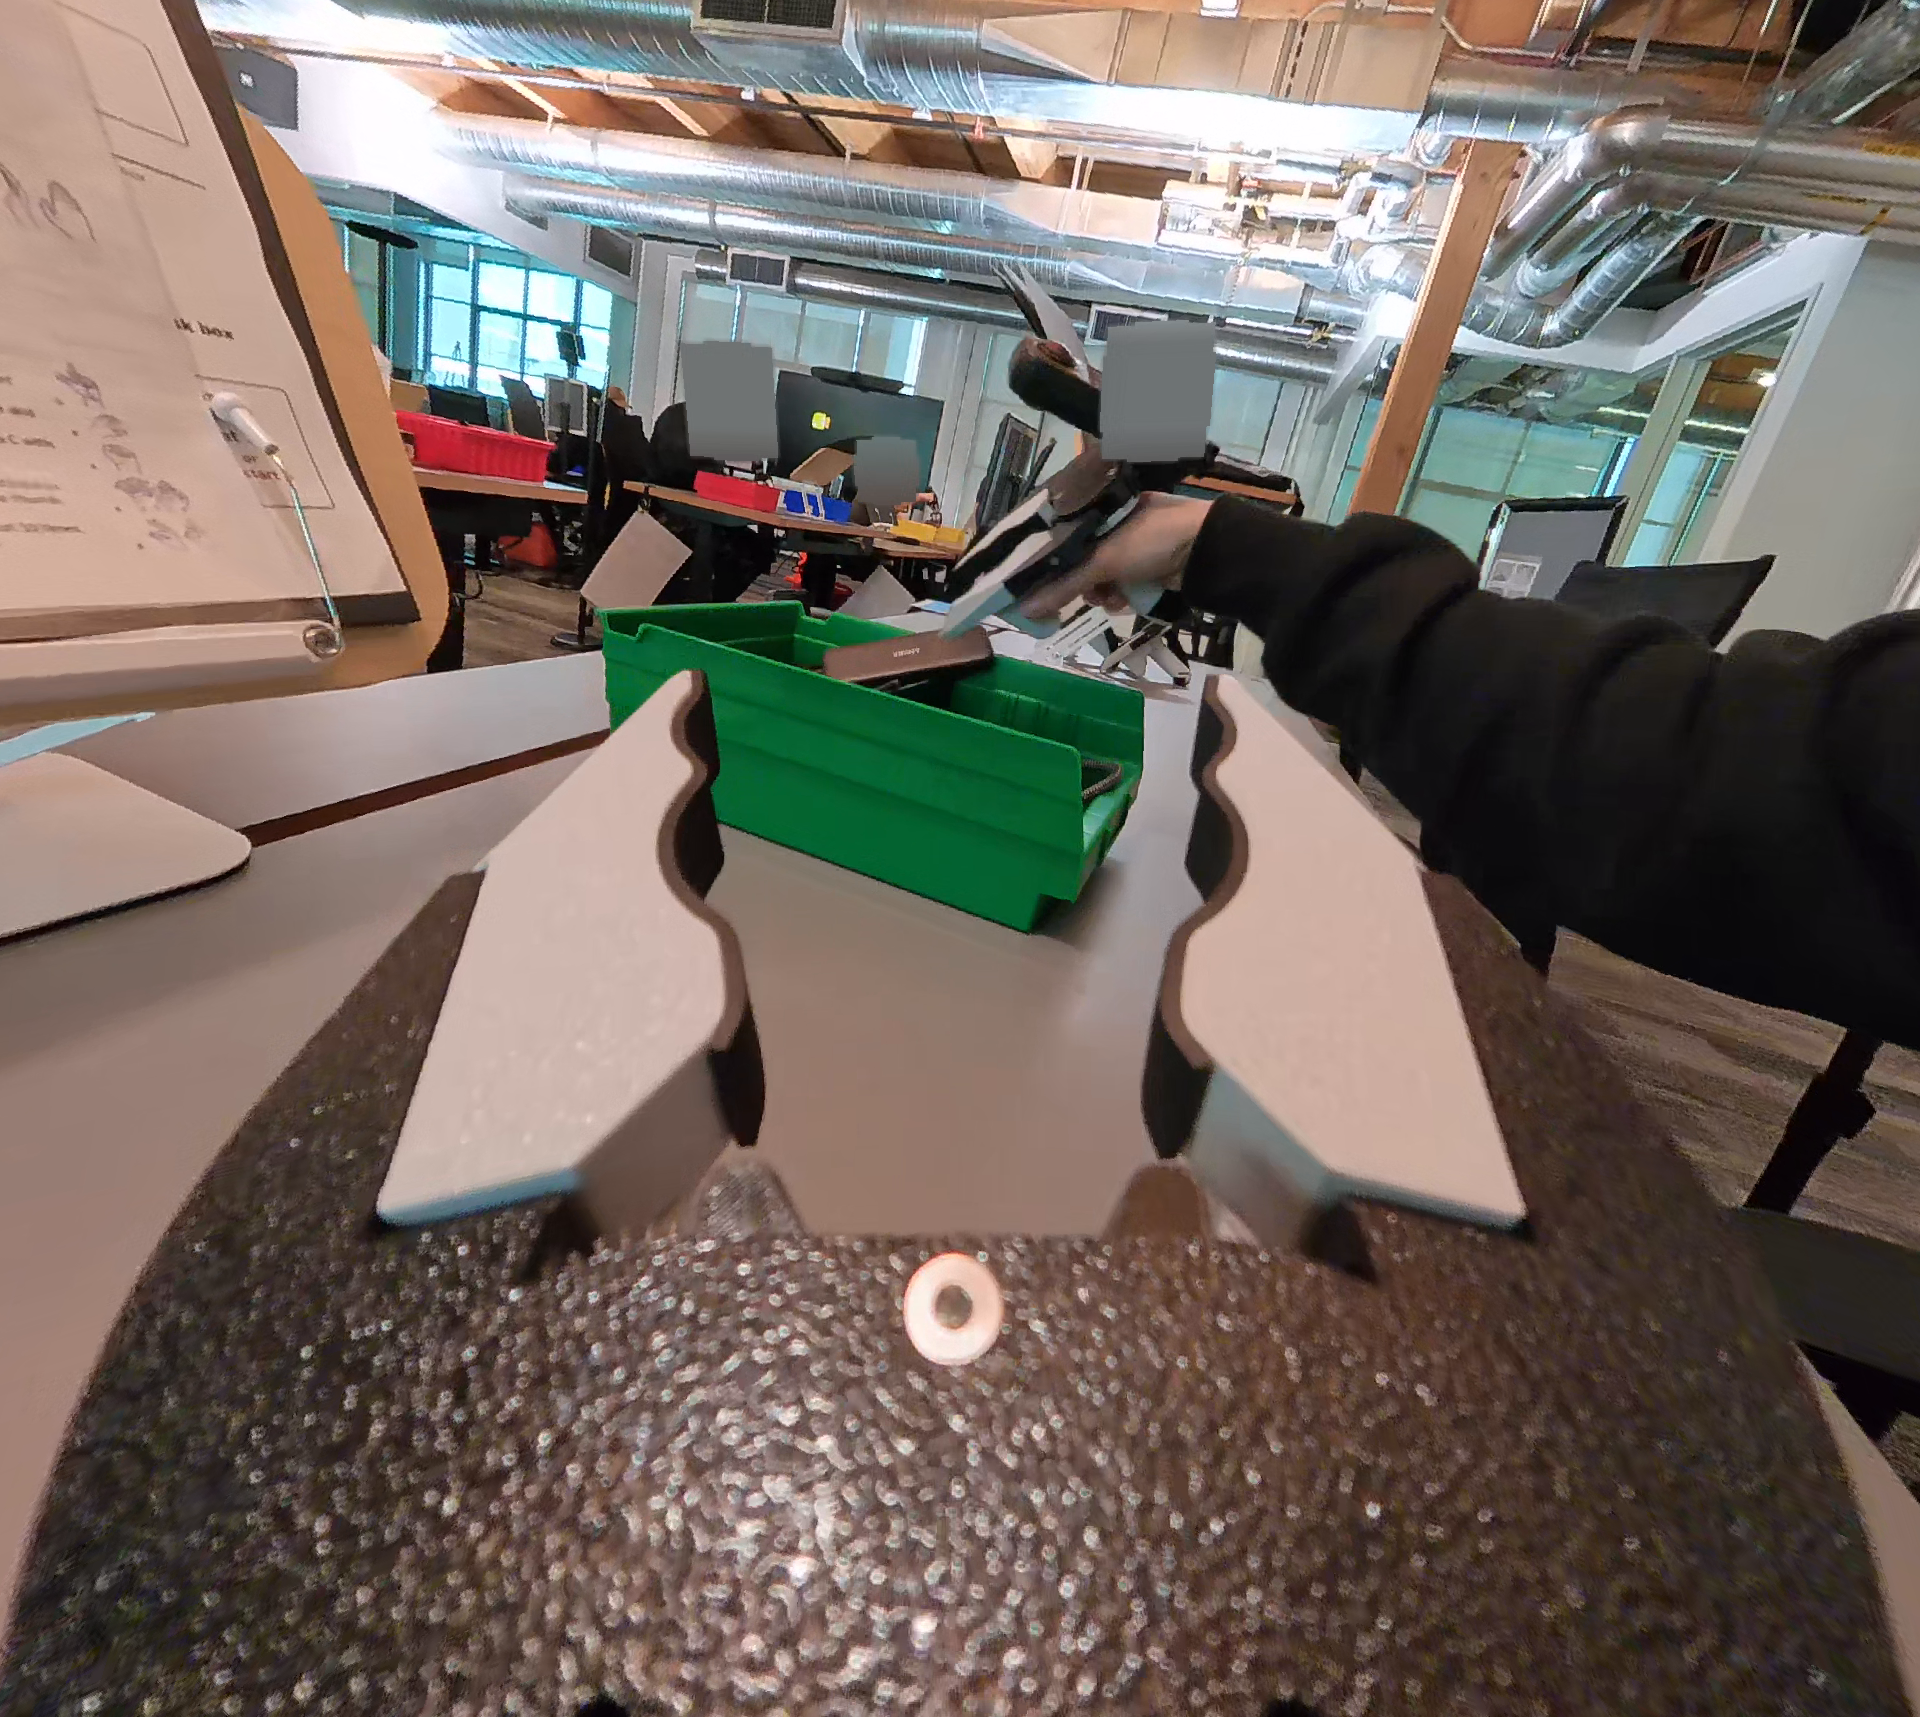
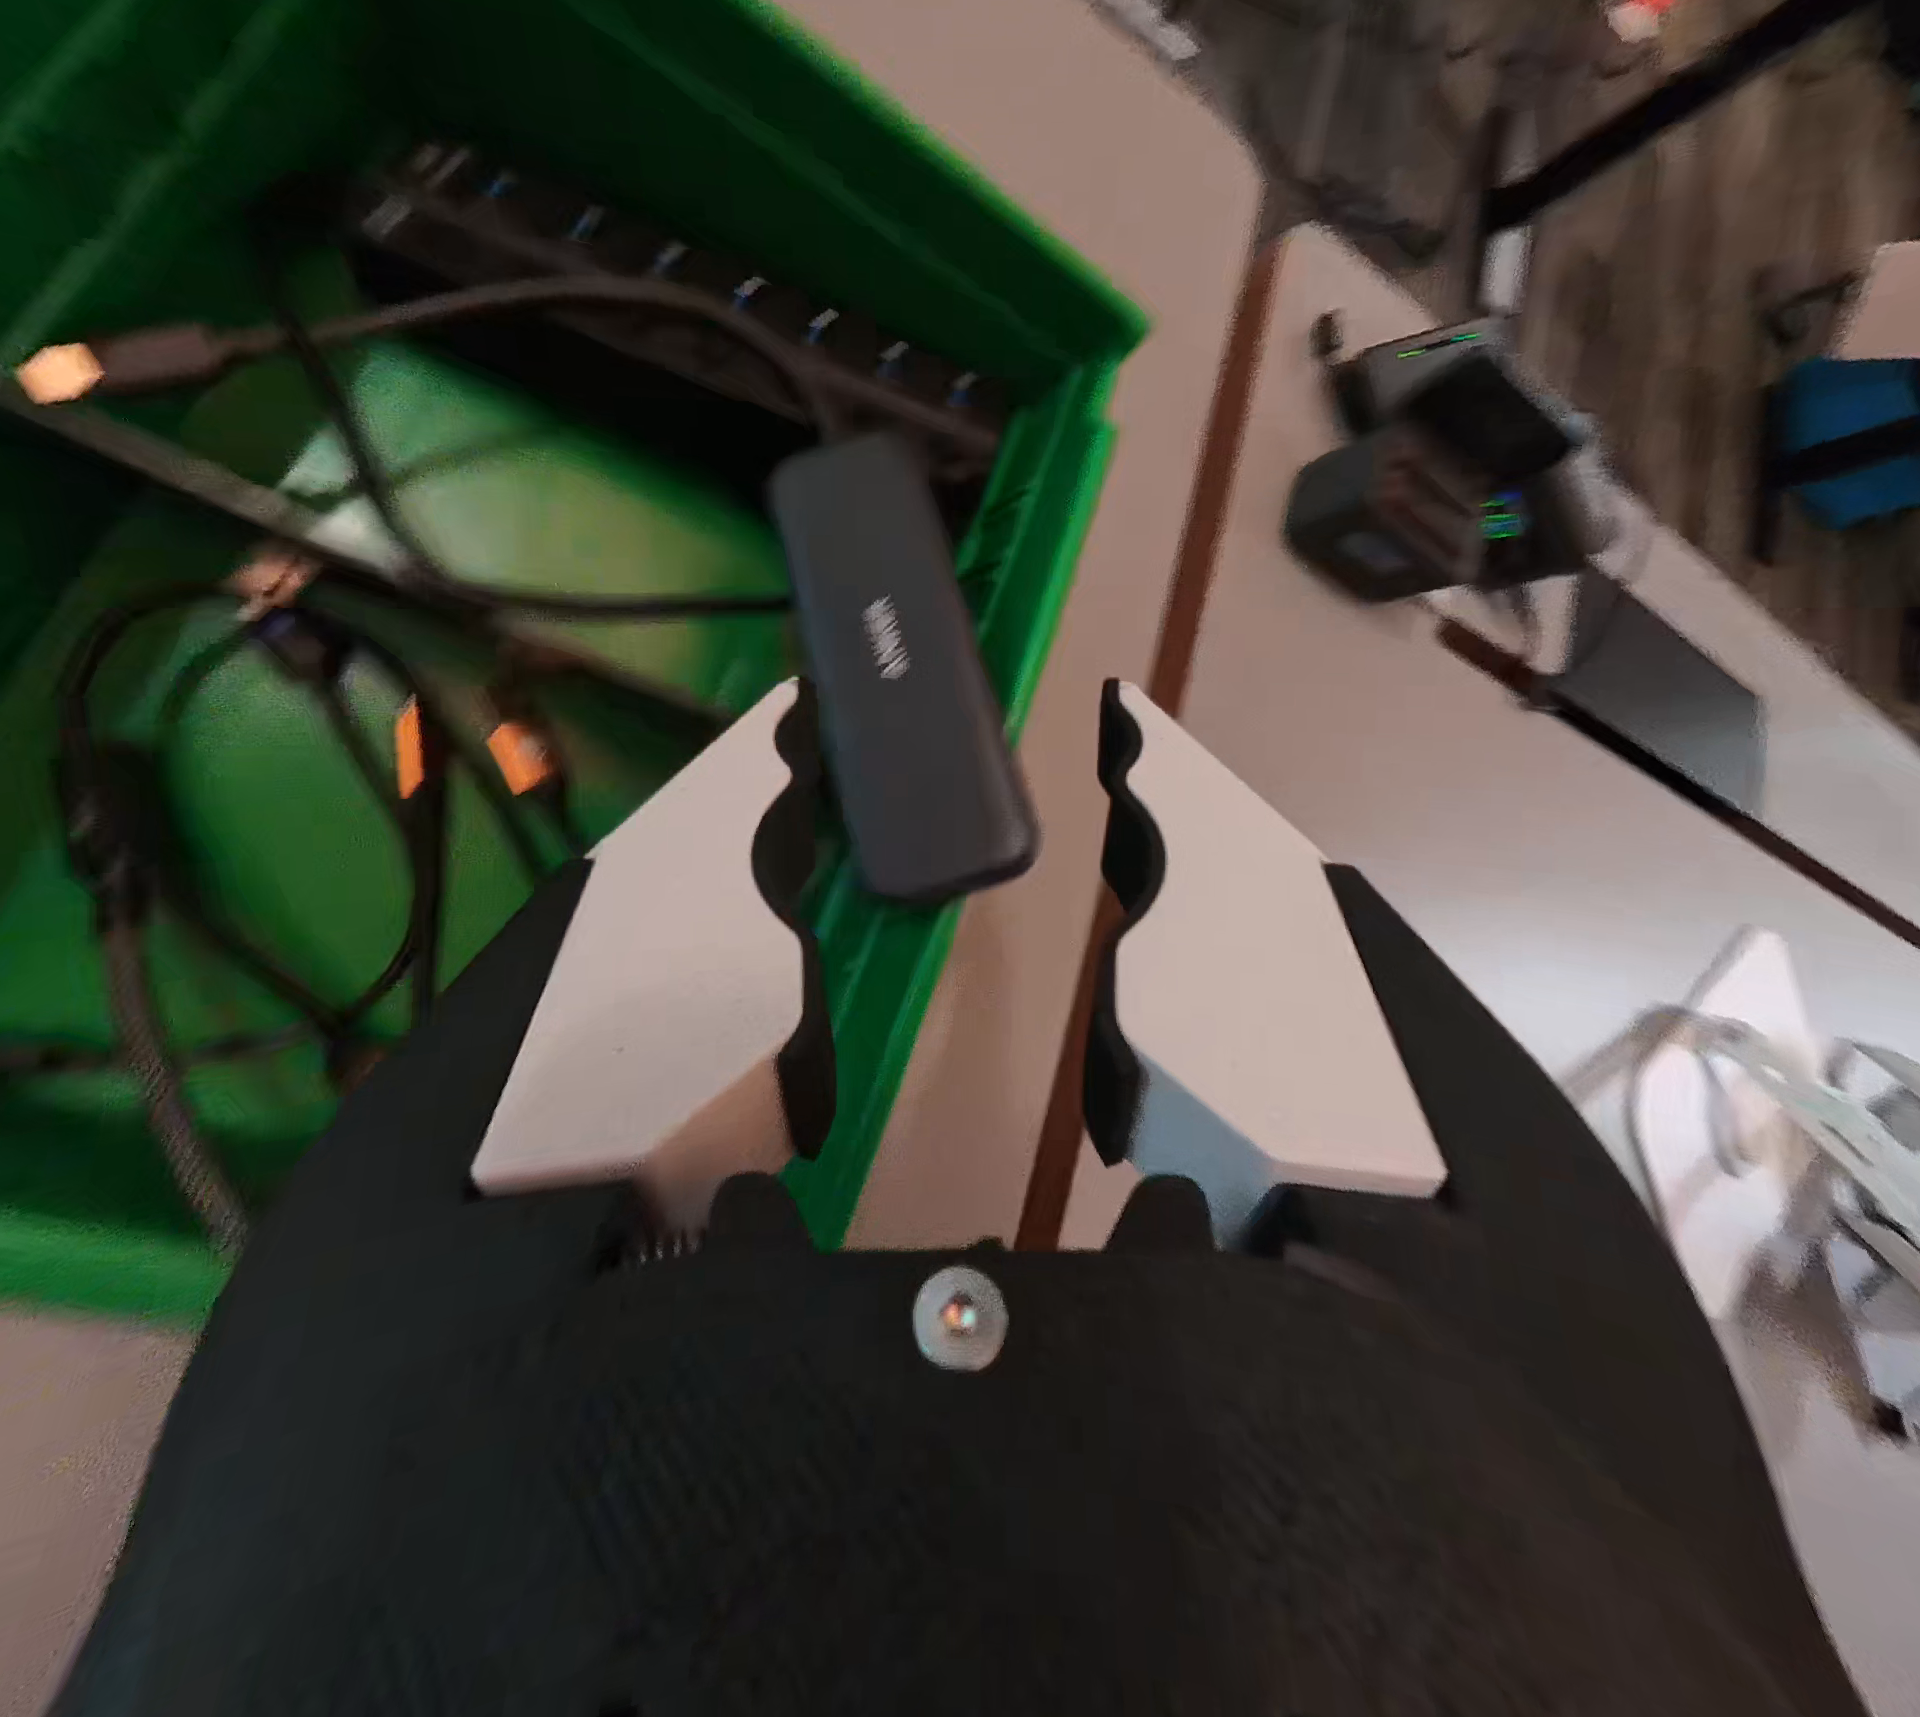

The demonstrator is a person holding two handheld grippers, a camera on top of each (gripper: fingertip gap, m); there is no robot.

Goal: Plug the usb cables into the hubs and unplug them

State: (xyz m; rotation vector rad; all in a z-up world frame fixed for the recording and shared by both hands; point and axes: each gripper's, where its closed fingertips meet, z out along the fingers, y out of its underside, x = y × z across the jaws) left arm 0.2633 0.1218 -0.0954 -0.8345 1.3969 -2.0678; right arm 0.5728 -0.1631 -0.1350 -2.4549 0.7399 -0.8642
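Hubs come first: in the left wrist view a slim dark rectangular hub [image 1: 906, 655] rests tilted on the green plastic bin [image 1: 914, 794], the left gripper [image 1: 956, 836] hovering apart and empty above the grey table [image 1: 935, 1023]. In the right wrist view, the right gripper [image 2: 951, 737], fingers spread, straddles that hub [image 2: 899, 680]; orange-tipped USB cables [image 2: 499, 748] lie inside the bin [image 2: 623, 57]. Centre it before closing.

Both speckled black gripper bodies [image 1: 935, 1459] carry pale grey wedge fingers [image 1: 582, 940] with wavy black pads [image 2: 795, 919], a central screw [image 2: 958, 1321]; black sleeve [image 1: 1558, 732].
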